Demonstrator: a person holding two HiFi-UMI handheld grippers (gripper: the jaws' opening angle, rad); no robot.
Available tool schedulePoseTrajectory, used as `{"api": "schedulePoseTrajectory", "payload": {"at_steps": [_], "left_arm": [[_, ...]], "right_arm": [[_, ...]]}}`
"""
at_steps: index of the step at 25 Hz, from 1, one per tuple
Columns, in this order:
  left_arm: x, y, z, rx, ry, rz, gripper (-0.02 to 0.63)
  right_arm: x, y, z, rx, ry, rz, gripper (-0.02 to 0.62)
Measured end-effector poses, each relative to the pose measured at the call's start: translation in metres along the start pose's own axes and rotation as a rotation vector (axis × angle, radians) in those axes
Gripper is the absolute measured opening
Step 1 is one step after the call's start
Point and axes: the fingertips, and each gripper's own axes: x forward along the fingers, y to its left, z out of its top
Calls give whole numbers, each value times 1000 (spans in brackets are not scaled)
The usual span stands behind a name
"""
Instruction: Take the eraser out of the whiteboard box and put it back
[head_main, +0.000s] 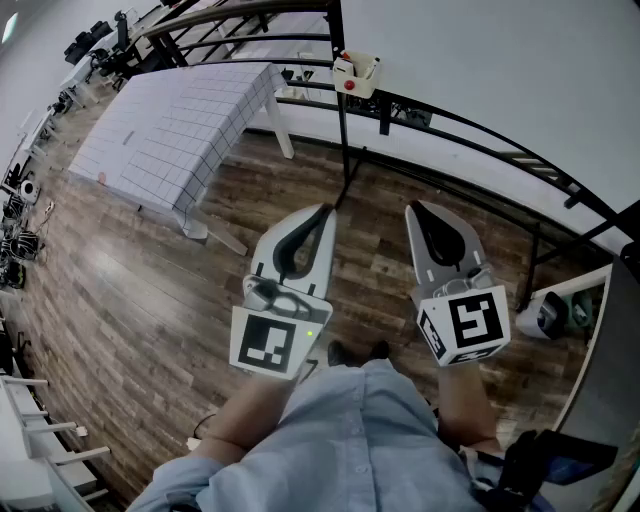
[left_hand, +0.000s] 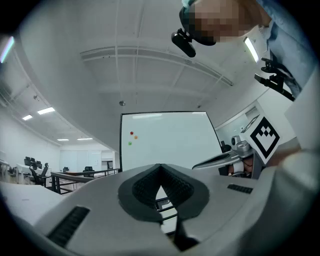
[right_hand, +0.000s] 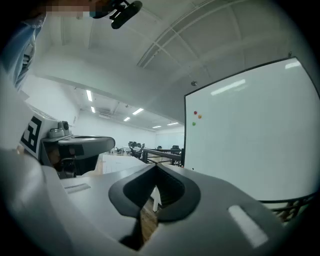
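Observation:
The whiteboard stands ahead of me on a black frame. A small white whiteboard box with a red spot hangs at the board's left edge; I cannot make out the eraser in it. My left gripper and right gripper are held side by side over the wooden floor, both pointing toward the board and well short of the box. Both are shut with nothing between the jaws. The left gripper view shows the left gripper facing the whiteboard. In the right gripper view the right gripper has the whiteboard to its right.
A table under a grid-patterned cloth stands at the left, near the board's frame. Black railings run behind it. Equipment lines the far left edge. Small coloured magnets stick on the board. A white device sits at the right.

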Motion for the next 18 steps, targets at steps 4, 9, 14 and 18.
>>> {"api": "schedulePoseTrajectory", "payload": {"at_steps": [4,9,14,18], "left_arm": [[8,-4,-1,5,9,2,-2],[18,-11,0,12,9,11,-2],[28,-19,-3,21,20,27,-2],[37,-25,-7,29,21,43,-2]], "right_arm": [[2,-7,-2,4,0,11,0],[1,-18,-4,8,-2,28,0],[2,-29,-7,39,-6,73,2],[3,-35,-18,49,11,94,2]]}}
